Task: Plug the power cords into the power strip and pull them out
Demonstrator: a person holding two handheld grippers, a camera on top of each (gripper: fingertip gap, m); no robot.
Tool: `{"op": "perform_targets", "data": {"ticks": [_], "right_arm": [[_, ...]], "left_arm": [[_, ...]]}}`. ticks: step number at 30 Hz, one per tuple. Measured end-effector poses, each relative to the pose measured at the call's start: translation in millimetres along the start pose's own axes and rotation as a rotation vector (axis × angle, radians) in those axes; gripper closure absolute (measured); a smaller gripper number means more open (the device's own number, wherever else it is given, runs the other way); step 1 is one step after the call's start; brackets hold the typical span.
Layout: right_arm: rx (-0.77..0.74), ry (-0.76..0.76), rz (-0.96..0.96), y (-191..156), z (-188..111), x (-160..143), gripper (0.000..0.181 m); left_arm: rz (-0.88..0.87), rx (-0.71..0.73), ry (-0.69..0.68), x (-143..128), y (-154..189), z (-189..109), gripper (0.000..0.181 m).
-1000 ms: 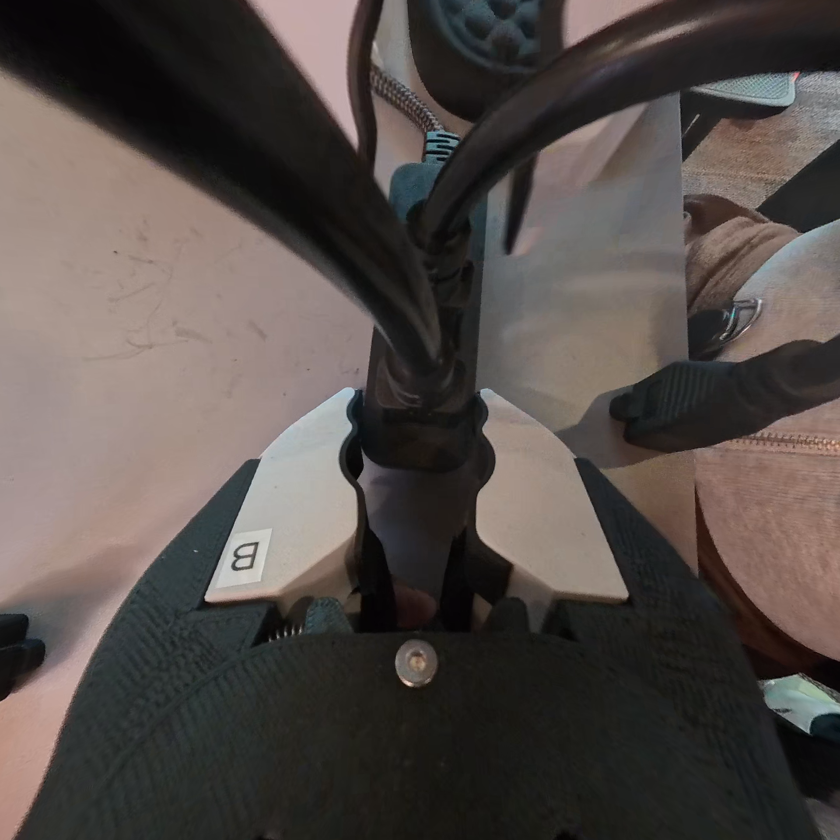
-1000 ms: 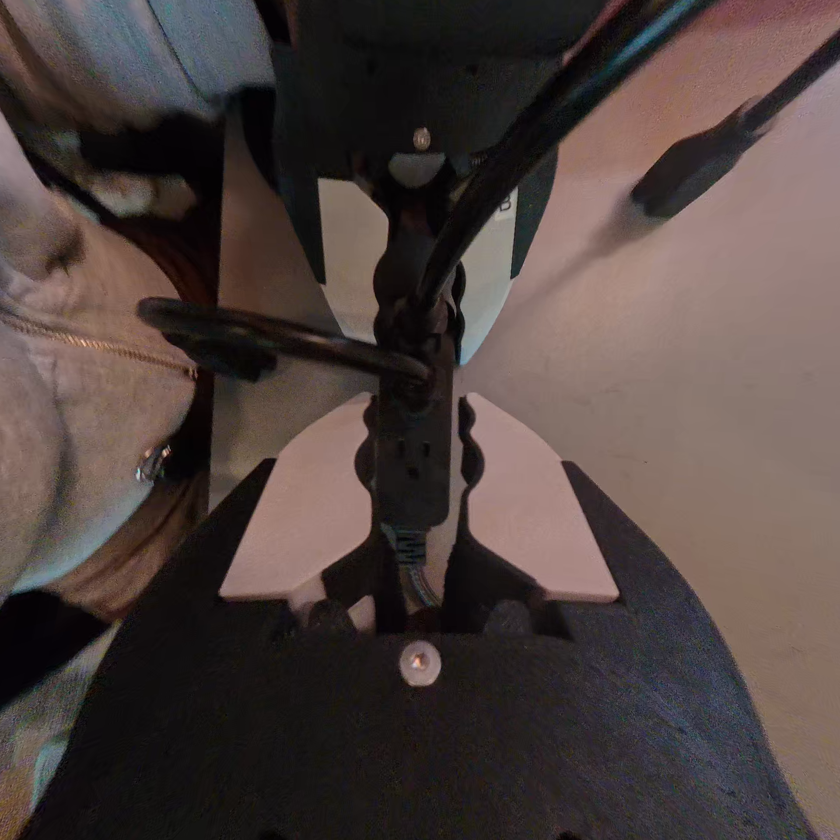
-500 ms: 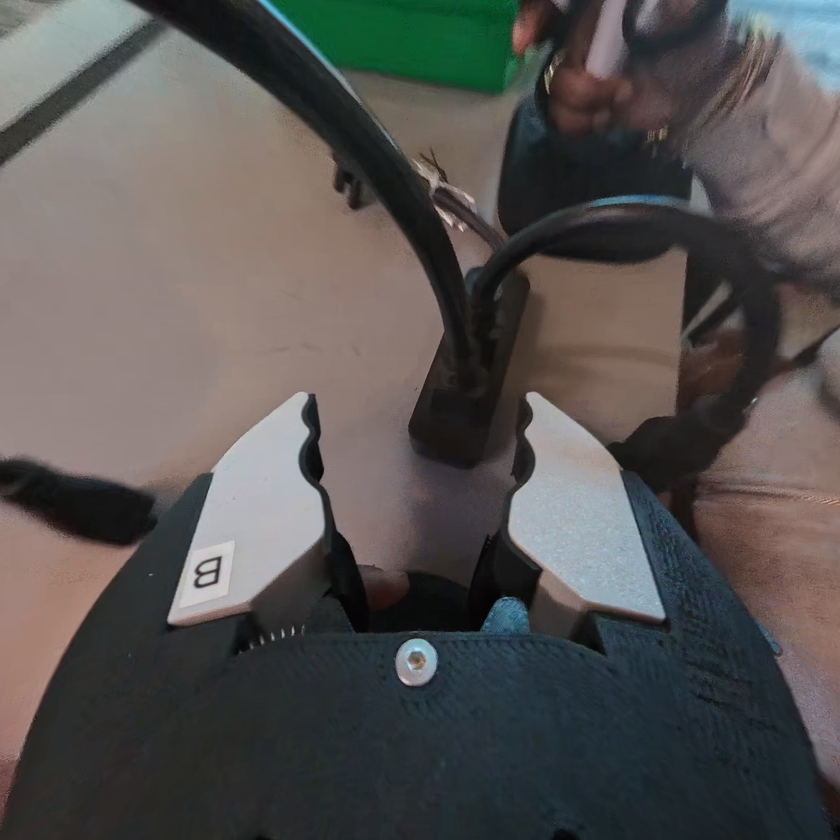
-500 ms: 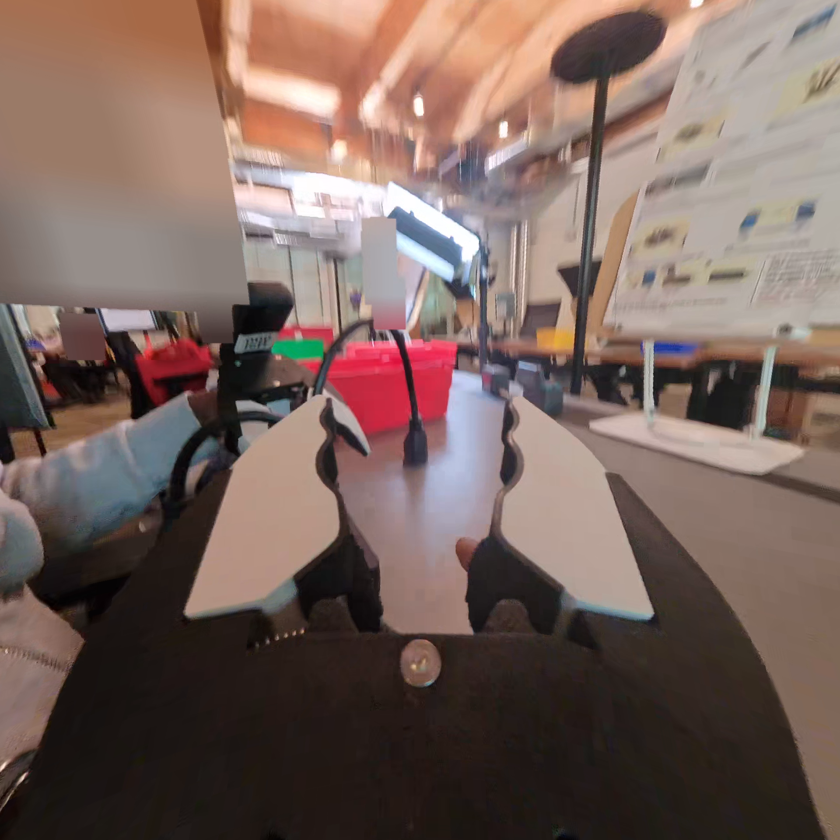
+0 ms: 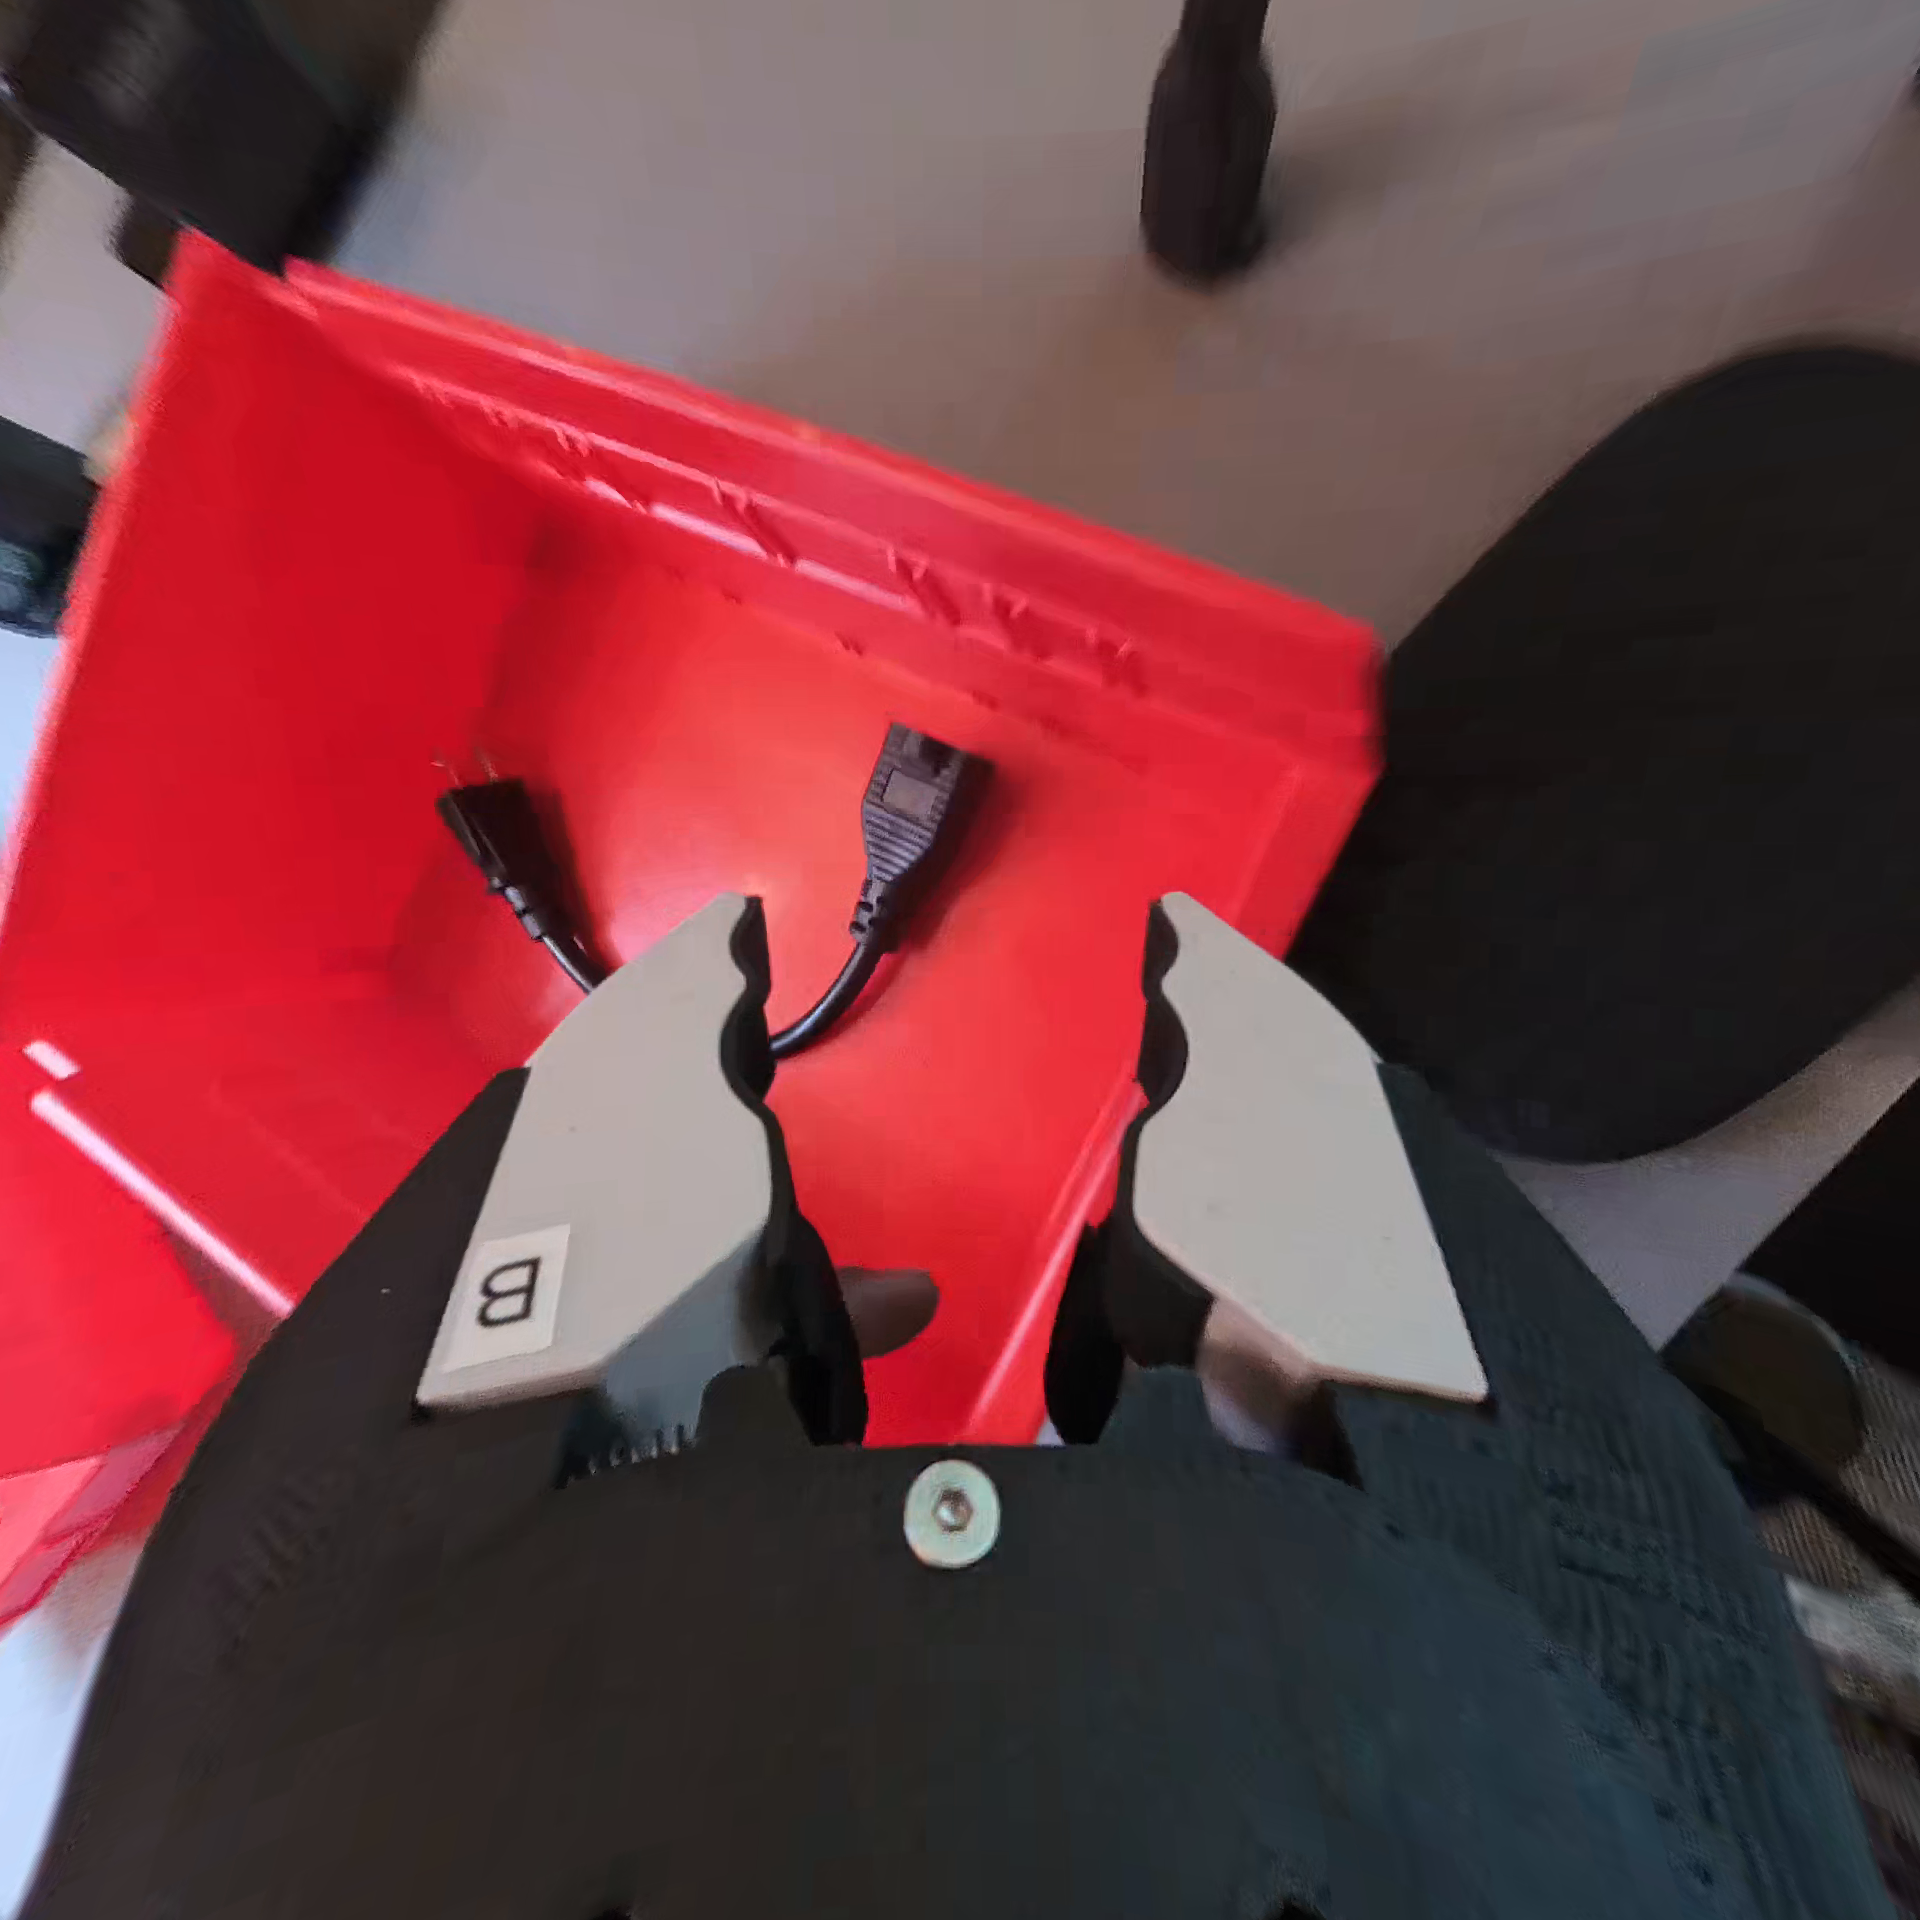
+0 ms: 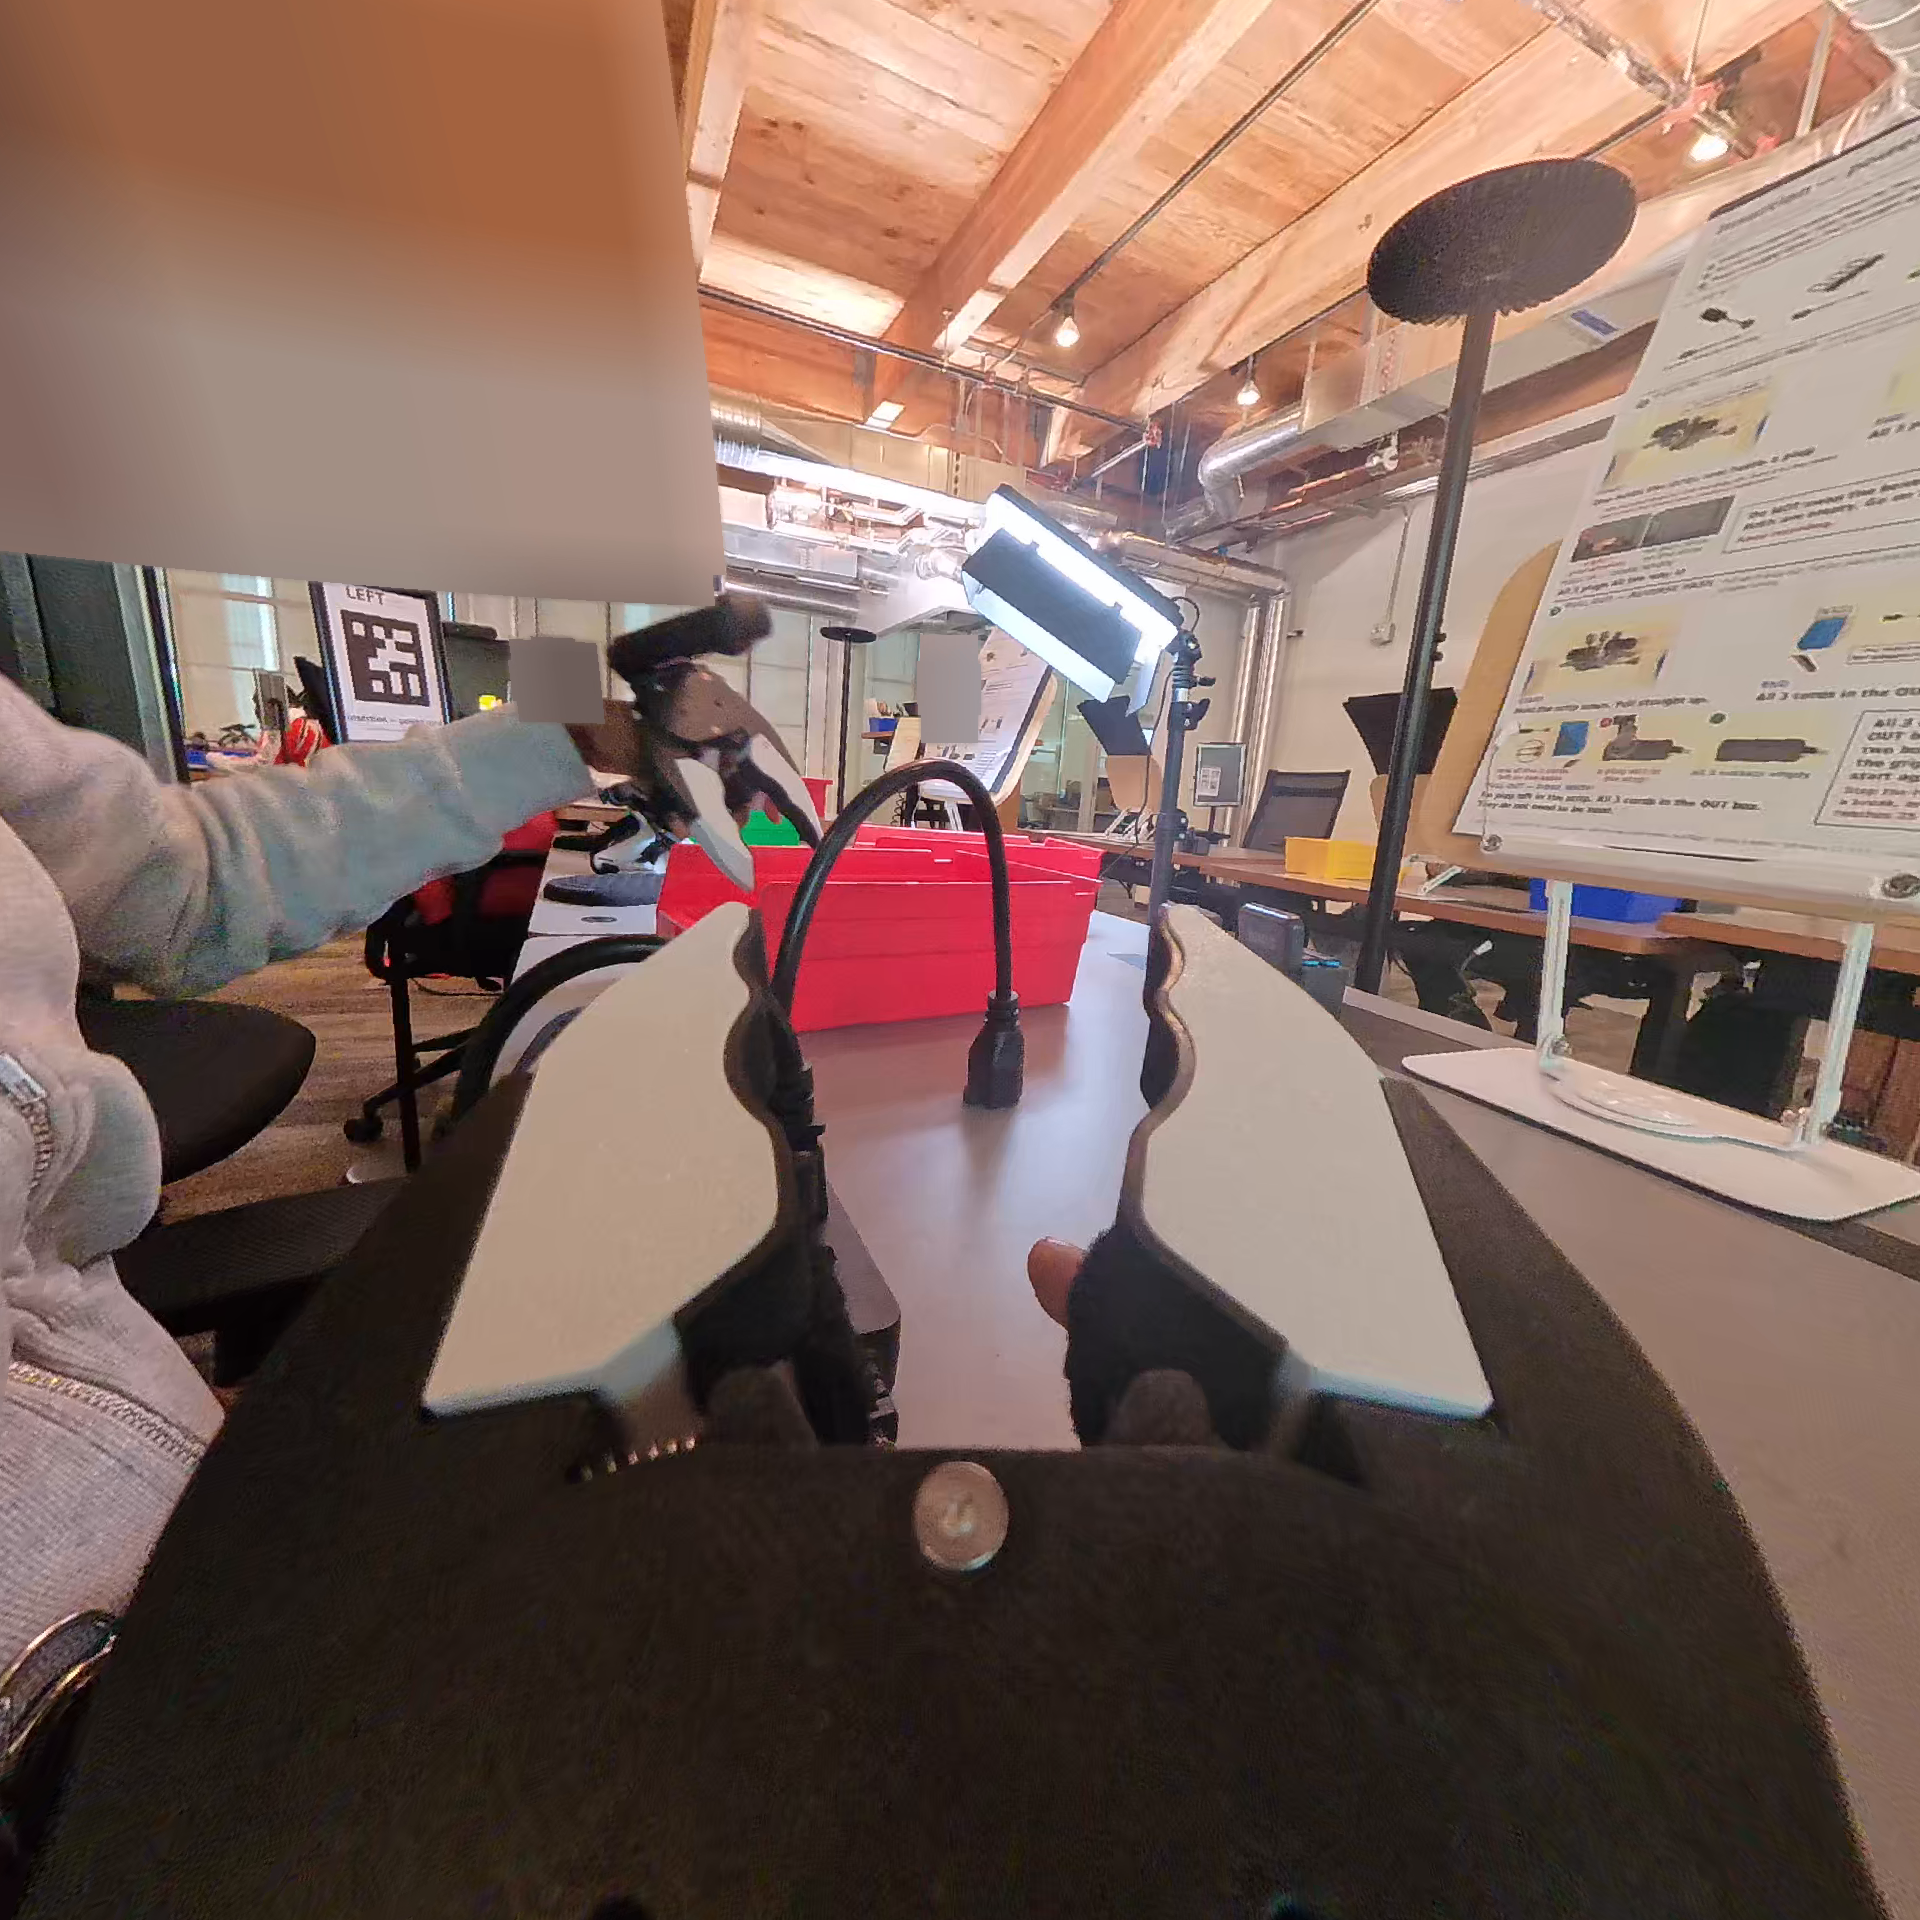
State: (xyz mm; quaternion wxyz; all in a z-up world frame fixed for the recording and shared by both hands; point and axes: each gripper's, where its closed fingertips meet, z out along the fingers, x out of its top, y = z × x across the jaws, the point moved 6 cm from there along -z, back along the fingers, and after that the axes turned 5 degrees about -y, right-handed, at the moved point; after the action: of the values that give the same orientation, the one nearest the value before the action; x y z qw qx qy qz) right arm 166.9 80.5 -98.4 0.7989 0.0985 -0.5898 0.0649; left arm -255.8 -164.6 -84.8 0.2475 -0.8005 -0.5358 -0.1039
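Observation:
My left gripper (image 5: pixel 951 914) is open and empty, hovering over a red bin (image 5: pixel 312 644). A short black power cord (image 5: pixel 831 1013) lies in the bin, with its pronged plug (image 5: pixel 488 821) at the left and its socket end (image 5: pixel 920 795) at the right. My right gripper (image 6: pixel 951 935) is open and empty, low over the grey table (image 6: pixel 1558 1351). Between its fingers a black cord (image 6: pixel 935 774) arches up, and its free connector (image 6: pixel 992 1060) touches the table. A dark block (image 6: pixel 862 1299), apparently the power strip, sits by the left finger, mostly hidden. The left gripper (image 6: pixel 727 800) shows far off above the red bin (image 6: pixel 914 935).
A black chair seat (image 5: pixel 1662 727) stands right of the bin. A black pole lamp (image 6: pixel 1423 623) and an instruction board on a white stand (image 6: pixel 1714 520) stand on the table's right. A person's grey sleeve (image 6: pixel 260 862) reaches in from the left. Across from one pair of fingers to the other is roughly 45 cm.
Both grippers were shut on the power strip a second ago and have opened. My left gripper moved away to above the red bin. My right gripper tilted up to look along the table.

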Motion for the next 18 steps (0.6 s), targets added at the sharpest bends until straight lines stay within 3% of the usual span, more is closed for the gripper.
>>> {"op": "perform_targets", "data": {"ticks": [3,6,8,11,13,18], "right_arm": [[0.002,0.017,-0.012,0,0,0,0.112],[-0.004,0.024,0.001,1,-1,0,0.112],[-0.005,0.029,-0.001,1,-1,1,0.113],[-0.002,0.024,-0.003,1,-1,0,0.114],[0.0,0.022,-0.003,1,-1,0,0.115],[0.003,0.028,-0.003,1,-1,0,0.119]], "left_arm": [[0.073,-0.075,-0.133,-8,-14,27,0.115],[0.088,-0.057,-0.208,-12,-30,41,0.116],[-0.019,0.059,-0.183,-8,-53,44,0.116],[-0.334,0.171,-0.114,0,-89,50,0.116],[-0.432,0.209,-0.159,-7,-109,63,0.118],[-0.572,0.157,-0.304,-24,-137,104,0.123]]}}
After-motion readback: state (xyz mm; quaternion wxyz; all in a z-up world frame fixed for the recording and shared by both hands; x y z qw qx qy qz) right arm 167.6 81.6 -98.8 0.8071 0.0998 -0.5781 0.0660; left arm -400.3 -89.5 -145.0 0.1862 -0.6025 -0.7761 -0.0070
